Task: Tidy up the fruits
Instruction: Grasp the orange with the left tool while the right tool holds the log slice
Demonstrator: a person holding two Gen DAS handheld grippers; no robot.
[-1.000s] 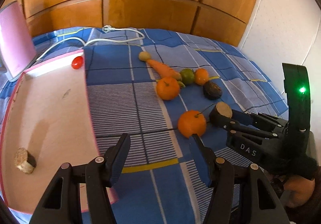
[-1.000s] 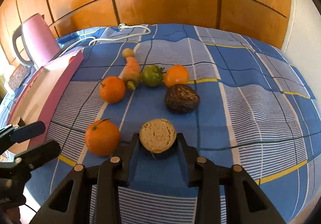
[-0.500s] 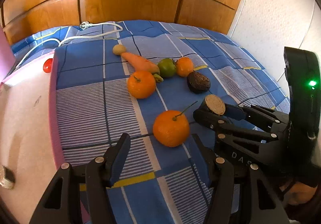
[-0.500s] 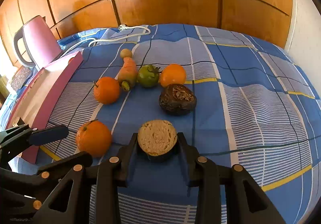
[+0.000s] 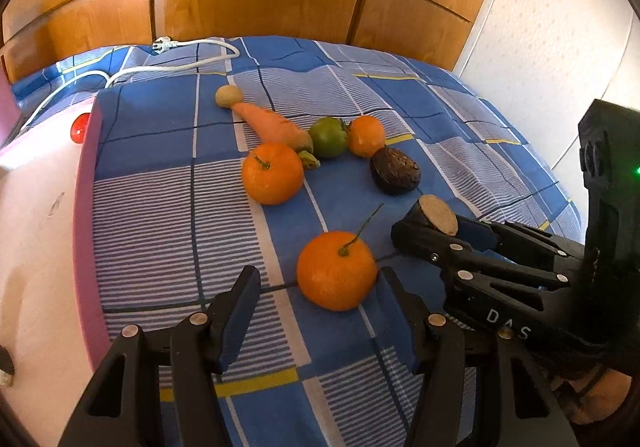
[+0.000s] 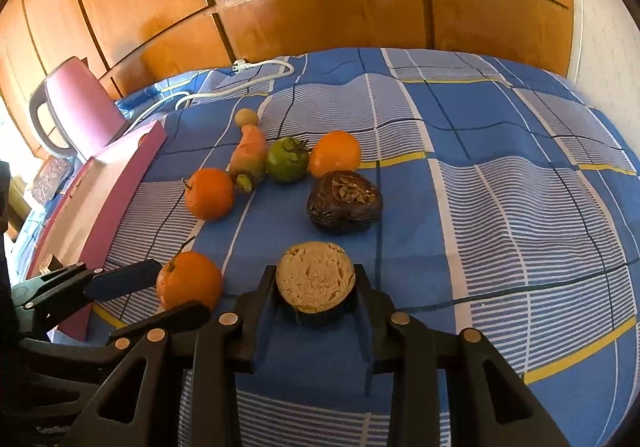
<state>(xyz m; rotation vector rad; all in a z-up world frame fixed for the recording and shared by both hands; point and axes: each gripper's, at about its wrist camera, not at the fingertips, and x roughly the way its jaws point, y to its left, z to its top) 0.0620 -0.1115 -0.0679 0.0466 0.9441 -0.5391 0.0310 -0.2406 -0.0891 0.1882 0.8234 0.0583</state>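
Note:
My left gripper (image 5: 316,299) is open around a stemmed orange (image 5: 337,270) on the blue checked cloth; the orange sits between the fingertips, untouched as far as I can tell. My right gripper (image 6: 316,293) is shut on a cut dark-skinned fruit half (image 6: 316,282), pale flesh facing up, held just right of that orange (image 6: 189,280). Further back lie a second orange (image 5: 273,173), a carrot (image 5: 272,125), a green fruit (image 5: 329,137), a small orange (image 5: 366,136) and a dark wrinkled fruit (image 5: 395,170).
A pink-edged tray (image 5: 86,207) lies at the left with a red tomato (image 5: 79,128) at its far end. A pink kettle (image 6: 78,107) stands behind it. A white cable and plug (image 5: 176,47) lie at the back by the wooden panels. A small pale round fruit (image 5: 229,96) touches the carrot's tip.
My left gripper has swung right from the tray and closed in on the stemmed orange, which now sits between its fingers. The right gripper holds the cut half almost still.

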